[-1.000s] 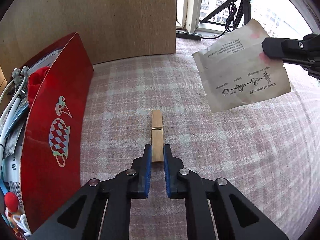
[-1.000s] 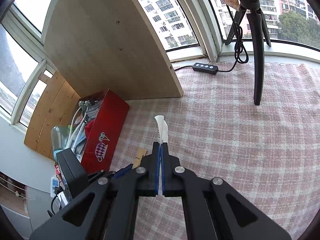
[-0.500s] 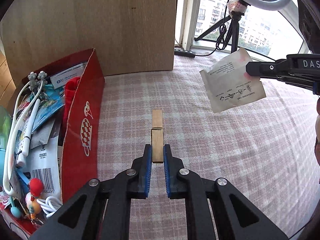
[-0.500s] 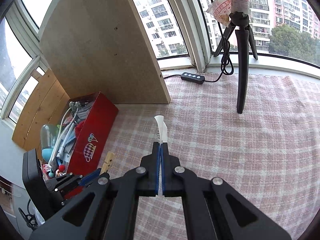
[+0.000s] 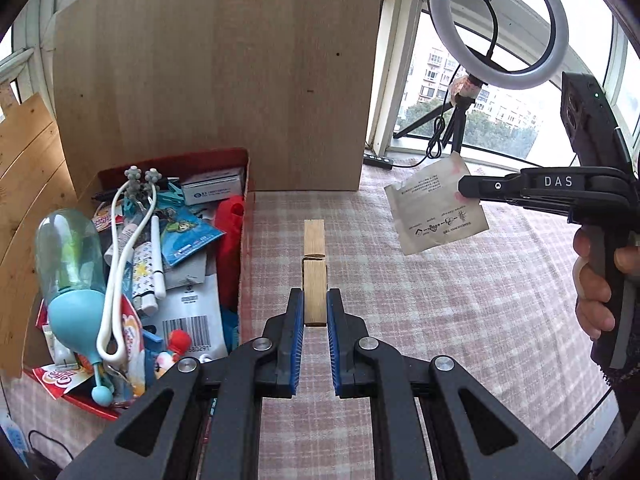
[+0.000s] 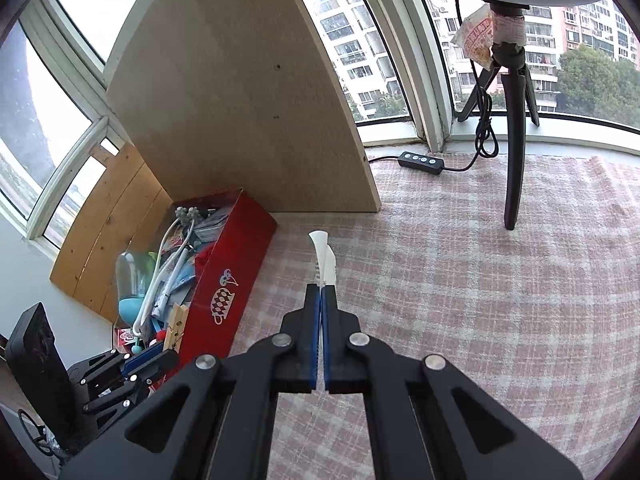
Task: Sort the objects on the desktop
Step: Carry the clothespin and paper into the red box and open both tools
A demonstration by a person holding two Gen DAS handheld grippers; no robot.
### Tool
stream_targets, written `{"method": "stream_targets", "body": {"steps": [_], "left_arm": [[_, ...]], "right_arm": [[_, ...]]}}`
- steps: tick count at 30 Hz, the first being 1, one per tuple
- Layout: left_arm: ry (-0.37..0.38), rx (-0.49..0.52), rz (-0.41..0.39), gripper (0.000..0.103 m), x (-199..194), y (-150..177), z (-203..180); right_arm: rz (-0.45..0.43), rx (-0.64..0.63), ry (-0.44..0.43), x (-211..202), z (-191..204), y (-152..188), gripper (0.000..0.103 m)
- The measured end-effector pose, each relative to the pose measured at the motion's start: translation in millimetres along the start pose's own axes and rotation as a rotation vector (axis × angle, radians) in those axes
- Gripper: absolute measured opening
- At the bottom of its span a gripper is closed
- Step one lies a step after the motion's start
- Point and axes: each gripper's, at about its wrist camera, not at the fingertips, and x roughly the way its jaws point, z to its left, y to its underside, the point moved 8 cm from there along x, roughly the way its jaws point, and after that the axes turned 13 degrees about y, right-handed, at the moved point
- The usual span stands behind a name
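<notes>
My left gripper (image 5: 315,312) is shut on a wooden clothespin (image 5: 314,268), held in the air just right of a red box (image 5: 242,240) full of small items. It also shows in the right wrist view (image 6: 170,354) with the clothespin (image 6: 176,326) beside the box (image 6: 232,276). My right gripper (image 6: 321,300) is shut on a white paper sachet (image 6: 324,258), seen edge-on. In the left wrist view the right gripper (image 5: 466,190) holds that sachet (image 5: 436,208) flat above the checked cloth, well to the right of the box.
A tall wooden board (image 5: 224,80) stands behind the box. A ring light (image 5: 498,24) on a black tripod (image 6: 516,120) stands at the back right, with its cable and switch (image 6: 422,160) on the pink checked tablecloth (image 6: 480,280). A bottle (image 5: 64,248) lies in the box.
Both grippers have risen and pulled back, still holding their items. The left one now looks down into the open red box. The sachet sits farther from the left camera.
</notes>
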Motion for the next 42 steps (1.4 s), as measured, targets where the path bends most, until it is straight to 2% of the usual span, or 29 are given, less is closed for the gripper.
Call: {"method": "stream_targets", "body": {"steps": [3,9,15,22,23,24,25,26,27,29,36,40,42], "left_arm": [[-0.032,-0.002,-0.038,0.010,-25,-9,19],[-0.153,0.000,-0.078,0.010,-50,-36,78],[-0.218,-0.044,-0.105,0.010,-57,-61,133],[-0.274,-0.065,-0.124,0.012,-54,-75,168],[-0.284,-0.069,-0.130,0.027,-54,-77,171],[-0.285,-0.070,-0.130,0.053,-54,-76,172],[-0.286,-0.071,-0.130,0.062,-55,-75,172],[-0.287,-0.072,-0.130,0.067,-55,-75,173],[-0.288,-0.073,-0.130,0.067,-56,-74,173],[-0.290,-0.076,-0.129,0.067,-56,-73,175],[-0.266,-0.081,-0.127,0.067,-59,-69,168],[-0.231,-0.074,-0.137,0.068,-64,-66,150],[-0.214,-0.065,-0.144,0.071,-67,-64,139]], "right_arm": [[-0.012,-0.013,-0.035,-9,21,-5,0.001],[-0.033,-0.059,-0.114,-19,80,-20,0.001],[-0.040,-0.125,-0.167,-15,147,-34,0.001],[-0.006,-0.164,-0.232,2,204,-39,0.001],[0.007,-0.178,-0.252,5,213,-37,0.002],[0.018,-0.188,-0.257,7,219,-36,0.003],[0.013,-0.187,-0.236,9,221,-35,0.005],[0.007,-0.186,-0.216,10,222,-35,0.014],[-0.006,-0.185,-0.204,9,221,-34,0.026],[-0.027,-0.178,-0.184,7,217,-35,0.032],[-0.016,-0.158,-0.156,5,202,-33,0.032],[-0.020,-0.146,-0.141,-1,192,-29,0.032],[-0.031,-0.144,-0.126,-6,187,-26,0.032]]}}
